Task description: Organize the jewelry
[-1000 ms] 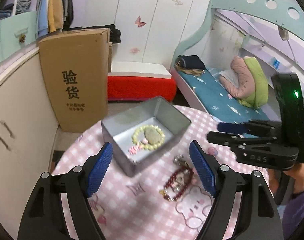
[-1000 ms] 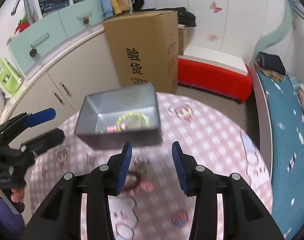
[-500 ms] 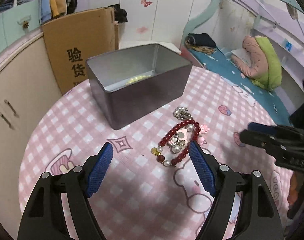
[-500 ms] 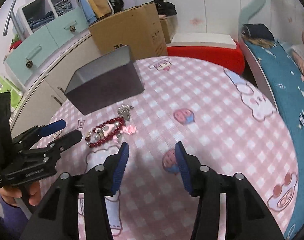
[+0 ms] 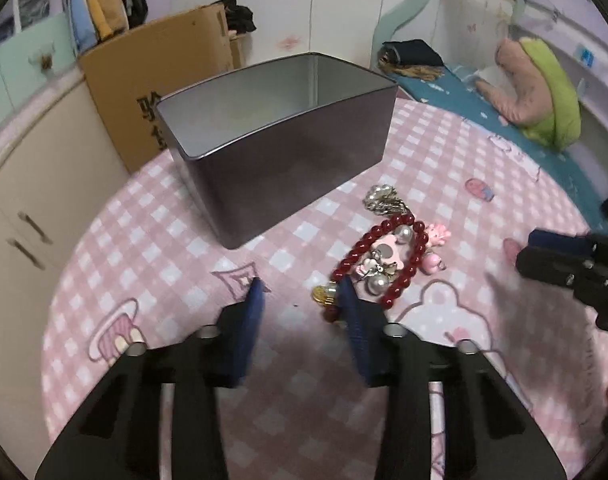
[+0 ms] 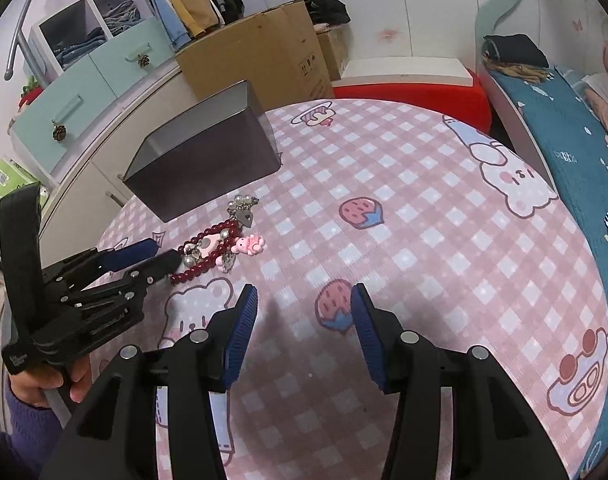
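Note:
A dark red bead bracelet [image 5: 384, 256] [image 6: 207, 252] with pearl and pink charms lies on the pink checked tablecloth [image 5: 143, 272] in front of a grey tin box [image 5: 295, 168] [image 6: 207, 164]. My left gripper [image 5: 299, 296] [image 6: 163, 254] is low at the bracelet's near end. Its jaws are closing, with a gold charm [image 5: 322, 294] just inside the right finger and mostly bare cloth between the pads. My right gripper [image 6: 301, 304] [image 5: 534, 250] hangs open over the cloth to the right of the bracelet, holding nothing. The tin's floor is hidden.
A silver charm cluster [image 5: 384, 200] [image 6: 243, 208] lies between bracelet and tin, with a pink charm [image 5: 438, 236] beside them. Beyond the table are a cardboard box [image 6: 259, 52], white cabinets [image 5: 27, 200], a red bench [image 6: 408, 96] and a teal bed [image 5: 484, 104]. A hand [image 6: 43, 384] holds the left gripper.
The left gripper sank from above the tin to the bracelet's near end and its jaws narrowed a lot. The right gripper dropped away from the tin to low over the cloth.

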The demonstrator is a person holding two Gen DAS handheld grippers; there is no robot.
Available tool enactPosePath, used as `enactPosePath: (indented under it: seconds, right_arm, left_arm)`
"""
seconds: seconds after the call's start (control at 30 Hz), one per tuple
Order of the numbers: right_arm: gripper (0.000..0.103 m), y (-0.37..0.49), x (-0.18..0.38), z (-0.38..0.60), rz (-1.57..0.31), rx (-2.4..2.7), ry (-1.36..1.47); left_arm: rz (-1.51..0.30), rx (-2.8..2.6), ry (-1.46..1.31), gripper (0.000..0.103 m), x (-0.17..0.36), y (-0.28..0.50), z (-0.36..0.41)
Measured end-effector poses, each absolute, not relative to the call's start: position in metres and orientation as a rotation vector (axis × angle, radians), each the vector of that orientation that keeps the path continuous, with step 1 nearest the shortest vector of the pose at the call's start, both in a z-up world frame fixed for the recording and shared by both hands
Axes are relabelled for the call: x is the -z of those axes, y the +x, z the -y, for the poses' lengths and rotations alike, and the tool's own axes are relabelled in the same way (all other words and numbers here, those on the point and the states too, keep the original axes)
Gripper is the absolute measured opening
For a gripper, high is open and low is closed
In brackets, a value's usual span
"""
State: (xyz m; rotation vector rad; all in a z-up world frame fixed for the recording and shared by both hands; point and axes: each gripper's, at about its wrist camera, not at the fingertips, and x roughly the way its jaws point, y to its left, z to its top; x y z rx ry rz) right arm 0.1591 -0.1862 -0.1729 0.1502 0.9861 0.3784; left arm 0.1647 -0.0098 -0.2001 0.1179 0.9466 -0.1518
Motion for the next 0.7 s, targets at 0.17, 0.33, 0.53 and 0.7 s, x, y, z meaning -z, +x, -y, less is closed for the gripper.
enactPosePath:
  seconds: [0.17, 0.33, 0.53, 0.7]
  right_arm:
    - [0.048, 0.163, 0.176, 0.176, -0.984, -0.380, 0.122]
    - [0.048, 0.167, 0.180, 0.156, -0.986, -0.407, 0.071]
    - [0.048, 0.169, 0.179, 0.127, -0.968, -0.432, -0.002]
    - [0.048, 0.170, 0.180, 0.110, -0.940, -0.406, -0.082]
  left_arm:
    - [-0.940, 0.141, 0.121, 0.009, 0.200, 0.165, 0.006]
    - [-0.947, 0.205, 0.011, 0.008, 0.195, 0.166, -0.010]
    - [-0.896, 0.304, -0.101, 0.008, 0.169, 0.161, -0.023]
    - [-0.850, 0.361, -0.138, 0.008, 0.144, 0.155, -0.024]
